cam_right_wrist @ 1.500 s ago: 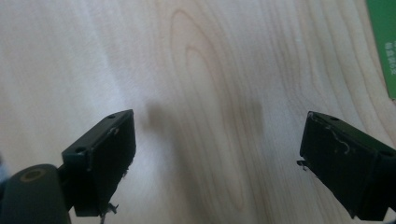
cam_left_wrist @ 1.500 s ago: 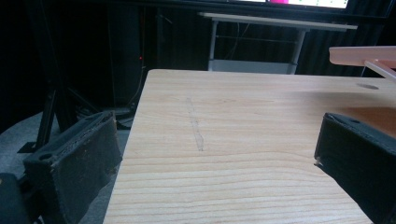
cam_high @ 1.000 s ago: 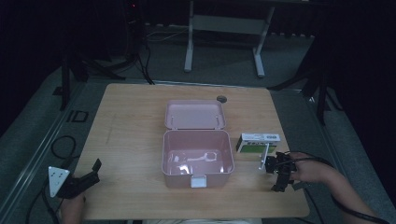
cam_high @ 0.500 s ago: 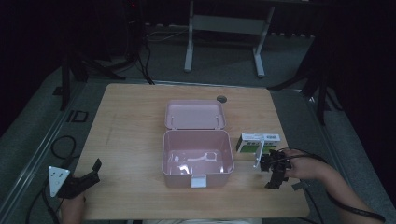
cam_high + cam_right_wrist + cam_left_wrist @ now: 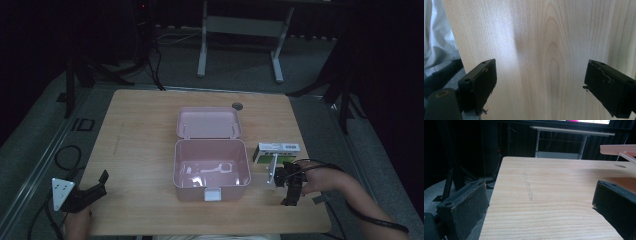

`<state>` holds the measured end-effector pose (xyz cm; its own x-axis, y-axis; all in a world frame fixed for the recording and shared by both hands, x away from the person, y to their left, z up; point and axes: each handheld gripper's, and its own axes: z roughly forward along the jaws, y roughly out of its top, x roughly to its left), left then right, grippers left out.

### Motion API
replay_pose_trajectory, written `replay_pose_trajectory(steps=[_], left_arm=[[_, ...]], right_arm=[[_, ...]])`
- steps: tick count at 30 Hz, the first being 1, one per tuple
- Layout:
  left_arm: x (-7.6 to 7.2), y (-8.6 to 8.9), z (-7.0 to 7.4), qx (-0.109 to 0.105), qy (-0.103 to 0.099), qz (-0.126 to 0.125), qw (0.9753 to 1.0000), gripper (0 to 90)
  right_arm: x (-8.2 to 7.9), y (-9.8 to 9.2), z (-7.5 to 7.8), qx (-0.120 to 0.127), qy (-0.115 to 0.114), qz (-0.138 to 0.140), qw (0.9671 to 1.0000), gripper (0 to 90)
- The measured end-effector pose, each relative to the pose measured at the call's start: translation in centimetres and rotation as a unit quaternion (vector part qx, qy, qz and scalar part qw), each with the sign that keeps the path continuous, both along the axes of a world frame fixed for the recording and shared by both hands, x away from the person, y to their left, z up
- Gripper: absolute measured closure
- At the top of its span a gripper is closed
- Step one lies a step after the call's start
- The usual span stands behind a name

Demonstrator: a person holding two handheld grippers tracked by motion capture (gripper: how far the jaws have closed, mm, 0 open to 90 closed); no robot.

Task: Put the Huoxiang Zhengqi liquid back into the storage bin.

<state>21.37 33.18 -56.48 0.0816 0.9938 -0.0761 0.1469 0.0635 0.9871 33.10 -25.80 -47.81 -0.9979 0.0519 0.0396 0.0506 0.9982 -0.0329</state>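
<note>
- The left gripper (image 5: 95, 187) is resting at the table's (image 5: 140, 130) near-left corner, jaws spread wide and pinching nothing.
- The right gripper (image 5: 286, 182) is hovering near the right front edge, jaws also spread over bare wood.
- The small green-and-white box (image 5: 276, 151) is lying just beyond the right gripper, beside the open pink case (image 5: 211, 167).
- The case lid (image 5: 207, 123) is lying open farther back.

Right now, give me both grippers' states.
Left gripper: open, holding nothing.
Right gripper: open, holding nothing, above bare table.
</note>
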Motion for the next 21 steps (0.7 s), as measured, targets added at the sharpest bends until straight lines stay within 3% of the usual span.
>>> replay_pose_trajectory(steps=[4,11,14,21], left_arm=[[0.0,0.0,0.0,0.000,0.000,0.000,1.0000,0.2],[0.0,0.0,0.0,0.000,0.001,0.000,1.0000,0.2],[0.0,0.0,0.0,0.000,0.000,0.000,1.0000,0.2],[0.0,0.0,0.0,0.000,0.000,-0.001,1.0000,0.2]], right_arm=[[0.1,0.7,0.3,-0.004,0.010,0.007,0.9999,11.5],[0.5,1.4,0.5,-0.018,-0.003,0.024,0.9996,13.8],[0.8,1.5,1.0,-0.010,-0.007,0.024,0.9996,14.4],[1.9,1.3,3.6,0.013,-0.038,0.027,0.9988,17.9]])
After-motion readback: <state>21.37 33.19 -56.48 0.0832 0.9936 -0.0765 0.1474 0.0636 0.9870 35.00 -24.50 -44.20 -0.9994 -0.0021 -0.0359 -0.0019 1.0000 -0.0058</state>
